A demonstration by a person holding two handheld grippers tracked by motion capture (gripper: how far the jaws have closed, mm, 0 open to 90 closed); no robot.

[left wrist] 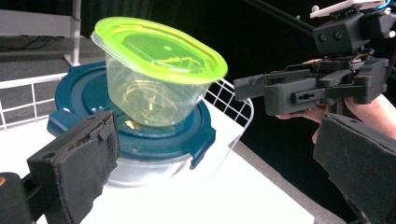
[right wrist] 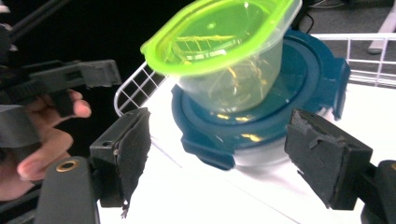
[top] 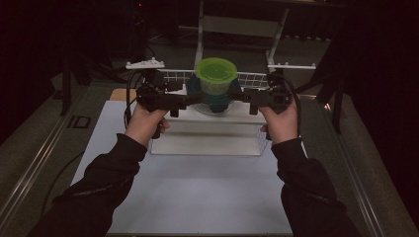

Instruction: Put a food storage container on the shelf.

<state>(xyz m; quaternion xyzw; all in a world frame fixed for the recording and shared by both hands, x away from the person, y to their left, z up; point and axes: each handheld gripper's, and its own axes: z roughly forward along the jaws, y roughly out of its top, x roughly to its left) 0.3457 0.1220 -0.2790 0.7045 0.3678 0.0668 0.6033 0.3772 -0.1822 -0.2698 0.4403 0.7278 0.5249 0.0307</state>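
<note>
Nearest, two dark sleeves rising from the bottom edge of the high view, over a white table top (top: 197,197). Further up, a low clear tray (top: 207,140) lying between the two hands. Left hand (top: 144,124) wrapped around the left gripper (top: 190,101), right hand (top: 282,123) around the right gripper (top: 238,96) — both pointing inward, toward each other, at the same level.

Between the two grippers, a clear tub with a bright green lid (top: 216,74), standing tilted on a dark blue lid (top: 216,101) of a lower clear box. Stack placed on a white raised board (top: 217,114), just in front of a white wire rack (top: 249,79).

Left gripper released: in the left gripper view, jaws set wide apart, nothing between the pads, green-lidded tub (left wrist: 156,70) and blue lid (left wrist: 140,135) lying ahead, untouched. Right gripper released too — in the right gripper view, jaws spread on both sides of the blue lid (right wrist: 280,116), not pressing on it, tub (right wrist: 229,60) leaning above.

Behind everything, white frame legs (top: 200,34) and dark floor.
</note>
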